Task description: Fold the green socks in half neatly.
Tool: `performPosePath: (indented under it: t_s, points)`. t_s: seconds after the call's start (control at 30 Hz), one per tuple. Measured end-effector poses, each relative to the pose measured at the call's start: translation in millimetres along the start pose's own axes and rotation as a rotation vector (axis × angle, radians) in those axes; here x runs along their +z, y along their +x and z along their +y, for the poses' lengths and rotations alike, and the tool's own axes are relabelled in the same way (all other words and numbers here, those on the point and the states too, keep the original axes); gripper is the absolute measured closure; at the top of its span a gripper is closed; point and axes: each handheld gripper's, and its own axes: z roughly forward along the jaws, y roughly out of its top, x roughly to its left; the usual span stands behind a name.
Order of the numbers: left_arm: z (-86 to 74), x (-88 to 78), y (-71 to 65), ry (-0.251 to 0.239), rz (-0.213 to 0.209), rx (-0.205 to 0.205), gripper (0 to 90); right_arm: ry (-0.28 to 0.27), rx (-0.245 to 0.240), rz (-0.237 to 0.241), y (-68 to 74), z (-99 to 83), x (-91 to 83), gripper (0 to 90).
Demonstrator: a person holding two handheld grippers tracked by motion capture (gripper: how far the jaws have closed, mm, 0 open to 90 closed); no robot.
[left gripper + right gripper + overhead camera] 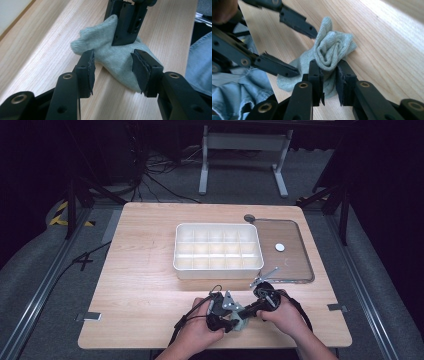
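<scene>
A grey-green sock (pixel 329 53) lay bunched on the wooden table (pixel 140 285) near the front edge; a rolled fold of it was pinched between the pads of the right gripper (pixel 329 82); the left gripper (pixel 112 71) was held with its jaws apart on either side of the sock, not pressing it.

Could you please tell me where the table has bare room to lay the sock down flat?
The wide strip of table left of the white tray is bare, as is the near left corner. It is crowded at the near edge, where both grippers meet over the sock, and right of the tray lies a clear lid.
</scene>
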Motion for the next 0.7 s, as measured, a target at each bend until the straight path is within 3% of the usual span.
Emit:
performPosePath:
  t_s: [0.13,0.23,0.43,0.7]
  points:
    - [-6.4,-15.7,12.8,-0.008,0.008,-0.027,51.7,0.004,-0.035,-0.032,8.3,2.9,-3.0,76.8]
    - [-11.9,-29.9,25.2,-0.025,0.016,-0.074,51.7,0.006,-0.059,-0.064,12.2,6.5,-9.2,76.9]
    - [-24.0,-53.9,47.2,-0.013,0.094,-0.166,49.7,-0.015,-0.096,-0.130,17.8,15.8,-28.0,76.7]
    - [-32.1,-69.2,61.9,-0.023,0.133,-0.232,50.0,-0.056,-0.114,-0.198,21.9,31.1,-58.7,76.6]
